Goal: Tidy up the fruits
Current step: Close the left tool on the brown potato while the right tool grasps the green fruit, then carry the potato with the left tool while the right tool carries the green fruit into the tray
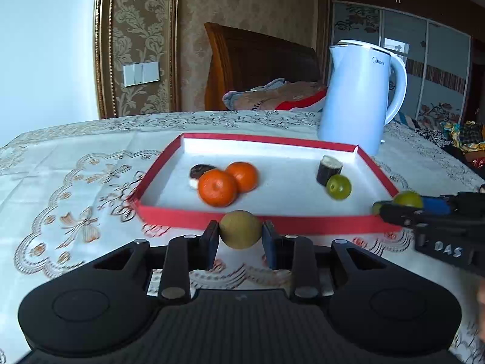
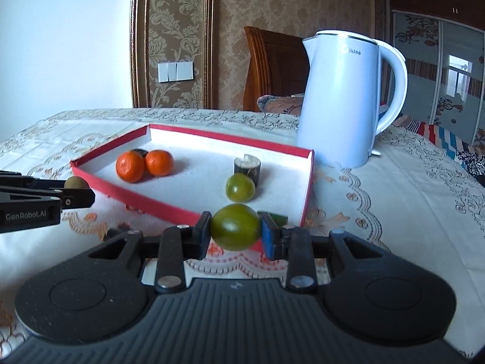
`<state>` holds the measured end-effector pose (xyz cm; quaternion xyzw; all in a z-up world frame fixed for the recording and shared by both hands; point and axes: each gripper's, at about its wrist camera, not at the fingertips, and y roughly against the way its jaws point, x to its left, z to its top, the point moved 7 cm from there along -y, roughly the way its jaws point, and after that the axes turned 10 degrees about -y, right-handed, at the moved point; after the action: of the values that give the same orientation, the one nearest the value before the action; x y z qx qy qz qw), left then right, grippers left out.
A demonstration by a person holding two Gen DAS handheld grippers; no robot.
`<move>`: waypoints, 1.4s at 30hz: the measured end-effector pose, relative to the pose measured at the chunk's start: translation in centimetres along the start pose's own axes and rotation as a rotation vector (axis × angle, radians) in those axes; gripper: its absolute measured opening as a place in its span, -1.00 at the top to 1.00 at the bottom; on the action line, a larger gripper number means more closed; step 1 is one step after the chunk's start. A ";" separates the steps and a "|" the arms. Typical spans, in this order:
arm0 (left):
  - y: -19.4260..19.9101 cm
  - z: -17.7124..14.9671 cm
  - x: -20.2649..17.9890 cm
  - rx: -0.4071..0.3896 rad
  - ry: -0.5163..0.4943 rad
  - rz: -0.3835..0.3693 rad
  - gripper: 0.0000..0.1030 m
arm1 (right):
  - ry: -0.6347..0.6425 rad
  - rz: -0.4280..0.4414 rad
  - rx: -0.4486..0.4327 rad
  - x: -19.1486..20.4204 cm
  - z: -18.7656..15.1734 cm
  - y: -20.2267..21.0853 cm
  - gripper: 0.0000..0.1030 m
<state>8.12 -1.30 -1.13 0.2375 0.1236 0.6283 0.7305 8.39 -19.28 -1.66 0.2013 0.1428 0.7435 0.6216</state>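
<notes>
The tray (image 1: 263, 221) sits on the worktop (image 1: 75, 163), with the kettle (image 1: 360, 97) behind its right corner. In the tray, two oranges (image 1: 216, 187) touch on the left. A small fruit (image 1: 338, 187) sits right, just before a stumpy log piece (image 1: 329, 168). My two held fruits hang before the tray.

We are viewing a white kettle (image 2: 342, 103) standing on the embroidered bench (image 2: 394, 200), a wooden headboard (image 1: 257, 60) showing behind.
</notes>
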 end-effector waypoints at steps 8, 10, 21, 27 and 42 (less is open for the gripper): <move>-3.2 2.2 -1.6 0.008 -0.020 0.026 0.42 | -0.022 -0.045 0.041 0.0 1.1 -4.1 0.39; -4.1 2.3 -1.7 0.023 -0.014 0.032 0.42 | -0.018 -0.052 0.061 -0.1 0.9 -5.0 0.39; -7.4 1.8 -1.5 0.084 -0.014 0.050 0.42 | 0.004 -0.094 0.069 0.2 1.2 -7.2 0.39; -8.3 2.0 -1.1 0.076 -0.012 0.069 0.42 | -0.008 -0.116 0.051 -0.1 1.6 -8.2 0.39; -10.5 1.9 1.5 0.106 0.025 0.144 0.42 | -0.005 -0.134 0.057 -0.5 1.9 -9.5 0.39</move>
<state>18.31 -1.23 -4.56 0.2764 0.1482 0.6747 0.6682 17.65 -18.10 -4.43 0.2109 0.1756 0.6952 0.6644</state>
